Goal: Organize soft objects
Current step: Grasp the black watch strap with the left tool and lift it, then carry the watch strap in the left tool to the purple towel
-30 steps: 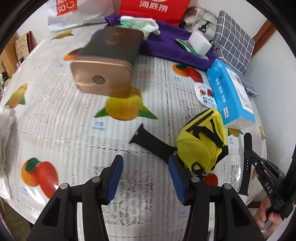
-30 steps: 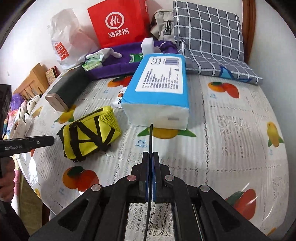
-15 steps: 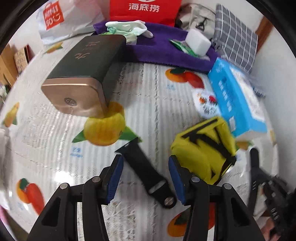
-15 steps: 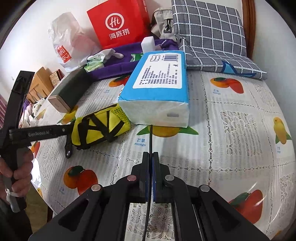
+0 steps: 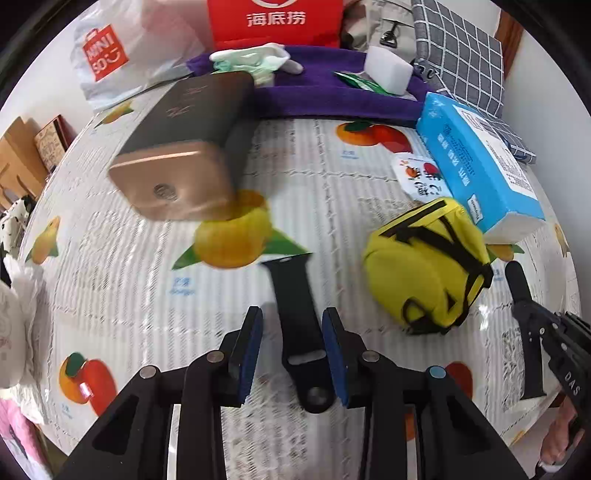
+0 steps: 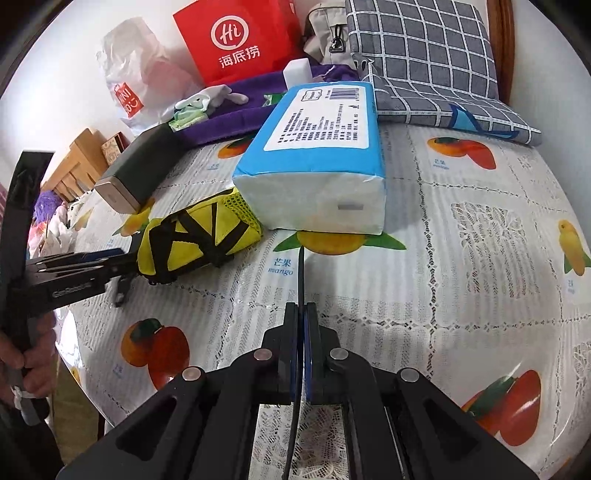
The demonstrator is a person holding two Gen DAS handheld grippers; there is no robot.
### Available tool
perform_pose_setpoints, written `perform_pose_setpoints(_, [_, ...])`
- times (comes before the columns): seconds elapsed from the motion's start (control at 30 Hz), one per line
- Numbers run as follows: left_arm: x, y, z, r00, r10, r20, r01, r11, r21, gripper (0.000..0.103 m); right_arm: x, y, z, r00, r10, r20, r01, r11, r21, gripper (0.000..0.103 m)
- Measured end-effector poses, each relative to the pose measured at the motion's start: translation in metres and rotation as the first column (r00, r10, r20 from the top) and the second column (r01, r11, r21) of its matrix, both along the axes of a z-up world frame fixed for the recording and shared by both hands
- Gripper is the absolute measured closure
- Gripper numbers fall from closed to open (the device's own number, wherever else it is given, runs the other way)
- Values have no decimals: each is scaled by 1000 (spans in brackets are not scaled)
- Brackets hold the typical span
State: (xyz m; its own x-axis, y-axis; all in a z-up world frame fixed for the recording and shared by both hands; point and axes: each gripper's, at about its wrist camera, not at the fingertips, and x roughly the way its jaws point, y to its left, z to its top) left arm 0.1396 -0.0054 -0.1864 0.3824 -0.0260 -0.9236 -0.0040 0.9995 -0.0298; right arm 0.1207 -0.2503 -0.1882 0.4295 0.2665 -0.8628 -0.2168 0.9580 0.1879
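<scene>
A black watch strap (image 5: 301,332) lies flat on the fruit-print tablecloth (image 5: 110,280). My left gripper (image 5: 292,334) is open and straddles the strap's near half, jaws on either side. A yellow pouch with black straps (image 5: 424,273) lies just right of it; it also shows in the right wrist view (image 6: 195,240). My right gripper (image 6: 302,314) is shut on a second thin black strap (image 6: 301,273) that sticks out forward, held above the cloth. That gripper appears at the right edge of the left wrist view (image 5: 532,332).
A blue tissue pack (image 6: 317,162) lies beyond the pouch. A dark box with a gold end (image 5: 177,158) lies at the left. Farther back are a purple cloth (image 5: 325,99) with a white sponge (image 5: 388,68), a red bag (image 5: 273,22), a white Miniso bag (image 5: 110,55) and a checked cushion (image 6: 424,62).
My left gripper has moved over the black strap, which now lies between its open jaws. The right gripper stays shut on its strap, nearly still.
</scene>
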Motion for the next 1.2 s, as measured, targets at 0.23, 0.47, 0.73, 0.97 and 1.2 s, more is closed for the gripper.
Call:
perform_pose_setpoints(0.23, [-1,-7,-2,998,-21,51,20,1000,16,74,-3,-2,-2,1000,2,-8,-2,1000,-1,99])
perform_pose_setpoints(0.47, [-3,4,-2,998,4,64,-1,998,-59,83,-7,2,-4,1000,14,12,-14,1000,-2,100])
perform_pose_setpoints(0.73, [-7,19,7,997,37,66,-28,992,-123,83,-16,-2,16,999,-13,37,12,1000,25,100])
perform_pose_setpoints(0.97, [-12,26,32,993,29,113,-10,986,-164,84,-16,2,41,996,-18,83,16,1000,23,100])
perform_pose_setpoints(1.2, [-12,29,57,986,21,165,9,984,-179,84,-12,14,65,993,1,118,-3,1000,21,100])
